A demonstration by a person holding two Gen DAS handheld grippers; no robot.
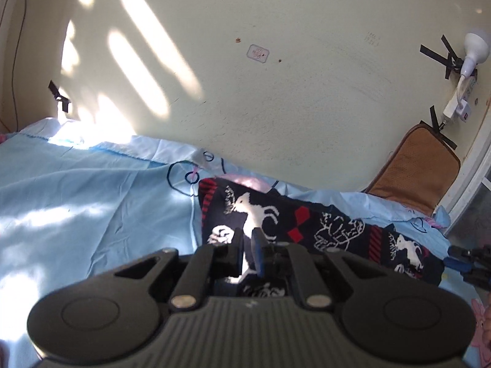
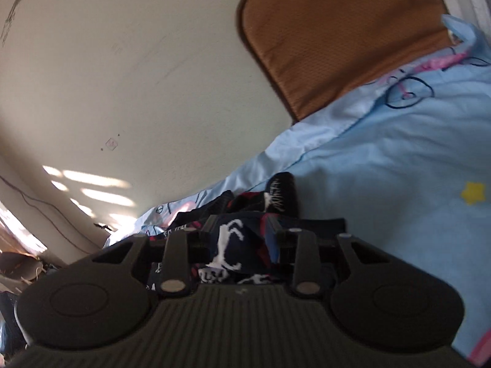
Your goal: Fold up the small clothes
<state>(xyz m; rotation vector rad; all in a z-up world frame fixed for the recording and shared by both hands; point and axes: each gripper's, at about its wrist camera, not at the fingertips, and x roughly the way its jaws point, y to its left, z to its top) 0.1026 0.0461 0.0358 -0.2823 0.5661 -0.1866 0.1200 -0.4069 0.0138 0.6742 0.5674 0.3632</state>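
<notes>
I hold the left tool (image 1: 247, 247) pinched on the patterned navy garment (image 1: 307, 230); its length runs rightward toward my right tool (image 2: 242, 233), half-open around bunched cloth.

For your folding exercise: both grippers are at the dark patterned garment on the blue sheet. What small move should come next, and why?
Probably carry the left gripper, shut on the dark patterned garment, across towards the right gripper. The right one is open with bunched cloth between its fingers, so the garment's near edge is the left's to fold over on the blue sheet.
</notes>
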